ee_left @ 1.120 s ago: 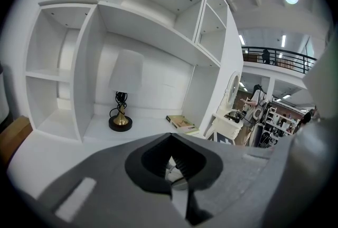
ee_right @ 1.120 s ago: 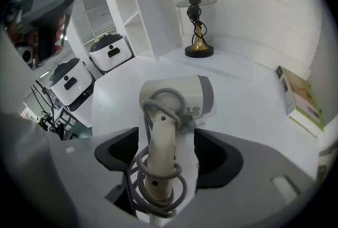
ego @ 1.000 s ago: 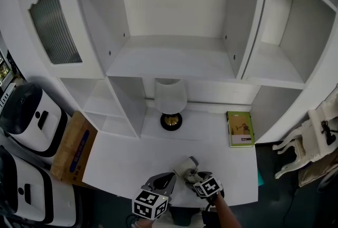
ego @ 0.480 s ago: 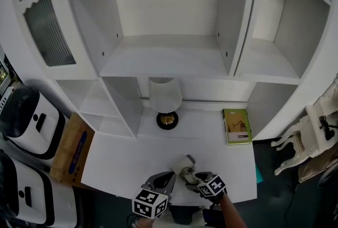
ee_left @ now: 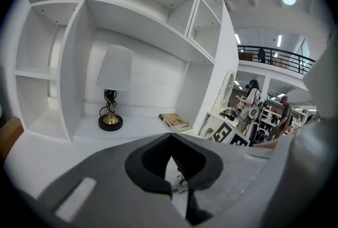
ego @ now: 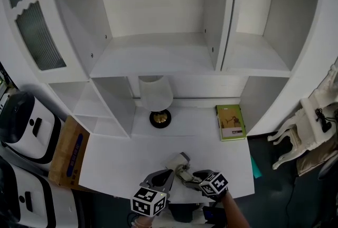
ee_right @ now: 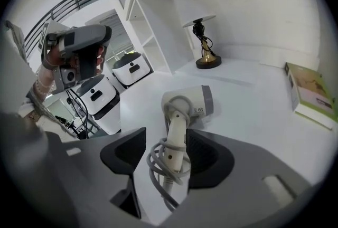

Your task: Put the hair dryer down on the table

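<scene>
The white hair dryer (ego: 177,161) lies on the white table (ego: 121,158) near its front edge, with its grey cord coiled round the handle. In the right gripper view the hair dryer (ee_right: 193,103) points away from me and its handle runs back between the jaws. My right gripper (ee_right: 165,153) is open: the handle rests near the right jaw and a gap shows on the left side. In the head view the right gripper (ego: 191,175) sits just behind the dryer. My left gripper (ego: 165,175) hovers beside it, and in its own view the left gripper (ee_left: 170,158) is shut on nothing.
A lamp (ego: 156,97) with a white shade stands at the back of the table, and a green book (ego: 230,122) lies at the back right. White shelves (ego: 153,58) rise behind. A cardboard box (ego: 66,150) and white appliances (ego: 24,126) stand left; a white chair (ego: 306,132) is right.
The head view has drifted, so the whole scene sits lower left. The right gripper's marker cube stands slightly farther back from the dryer than before. The left gripper keeps its place.
</scene>
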A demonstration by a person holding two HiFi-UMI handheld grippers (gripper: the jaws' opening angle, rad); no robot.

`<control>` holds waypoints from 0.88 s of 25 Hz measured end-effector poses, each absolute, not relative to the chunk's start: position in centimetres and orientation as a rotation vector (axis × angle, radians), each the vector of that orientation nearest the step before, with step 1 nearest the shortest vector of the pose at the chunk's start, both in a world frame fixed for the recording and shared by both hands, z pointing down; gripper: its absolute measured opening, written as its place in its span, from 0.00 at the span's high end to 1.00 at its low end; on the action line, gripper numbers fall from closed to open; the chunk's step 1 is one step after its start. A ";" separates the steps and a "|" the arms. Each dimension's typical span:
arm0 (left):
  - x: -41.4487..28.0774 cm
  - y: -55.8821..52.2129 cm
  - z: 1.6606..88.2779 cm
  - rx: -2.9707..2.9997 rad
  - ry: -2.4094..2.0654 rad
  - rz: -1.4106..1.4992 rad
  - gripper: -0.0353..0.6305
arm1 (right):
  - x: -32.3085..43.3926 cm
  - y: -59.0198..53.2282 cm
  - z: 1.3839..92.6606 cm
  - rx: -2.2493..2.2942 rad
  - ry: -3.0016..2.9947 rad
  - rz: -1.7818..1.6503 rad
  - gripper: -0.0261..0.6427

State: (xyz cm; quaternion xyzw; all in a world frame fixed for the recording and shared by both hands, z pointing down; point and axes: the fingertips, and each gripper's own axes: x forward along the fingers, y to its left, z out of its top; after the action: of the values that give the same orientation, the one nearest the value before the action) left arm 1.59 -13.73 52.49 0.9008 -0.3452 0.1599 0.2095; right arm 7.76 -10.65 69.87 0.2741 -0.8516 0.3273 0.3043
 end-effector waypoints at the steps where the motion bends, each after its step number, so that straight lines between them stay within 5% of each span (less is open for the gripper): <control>1: 1.7 -13.7 52.5 2.508 -0.957 0.446 0.95 | 7.8 -10.6 69.7 0.726 -2.259 0.867 0.56; 22: 2.7 -12.4 52.9 2.505 -0.954 0.464 0.95 | 8.1 -9.6 66.6 0.727 -2.328 0.759 0.75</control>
State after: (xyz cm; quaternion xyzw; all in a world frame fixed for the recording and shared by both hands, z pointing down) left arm 2.71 -12.44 52.89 0.9004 -0.3431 0.1666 0.2092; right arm 8.11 -9.65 66.59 0.2724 -0.8724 0.2843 0.2896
